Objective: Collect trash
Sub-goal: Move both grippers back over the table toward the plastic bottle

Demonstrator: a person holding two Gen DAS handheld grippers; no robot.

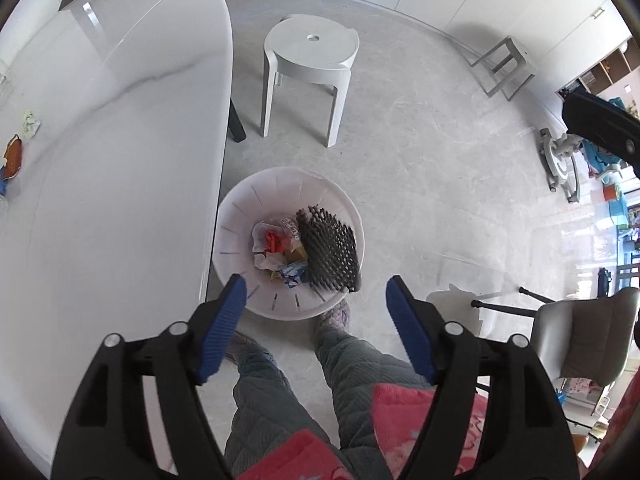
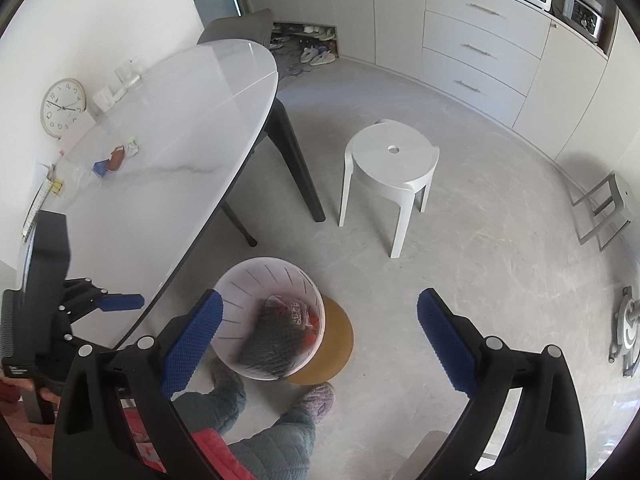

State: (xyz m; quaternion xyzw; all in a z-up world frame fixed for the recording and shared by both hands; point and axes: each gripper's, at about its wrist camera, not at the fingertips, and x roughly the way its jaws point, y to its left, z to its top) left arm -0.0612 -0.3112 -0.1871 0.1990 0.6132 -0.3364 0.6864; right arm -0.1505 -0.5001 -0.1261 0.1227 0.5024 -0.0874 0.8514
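Trash in white bin, below open left hand-held gripper.

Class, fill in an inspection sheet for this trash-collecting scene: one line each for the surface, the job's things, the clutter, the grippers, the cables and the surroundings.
Surface: white marble-look table, glossy; grey tiled floor.
Job's things: white trash bin on the floor beside the table, holding black foam netting and crumpled wrappers; leftover scraps lie on the tabletop.
Clutter: small clear items at the table's far edge, too small to identify.
Grippers: left gripper open, empty, above the bin; right gripper open, empty.
Cables: nothing seen.
Surroundings: white stool, wall clock, cabinets with drawers, grey chair, the person's slippered feet by the bin.
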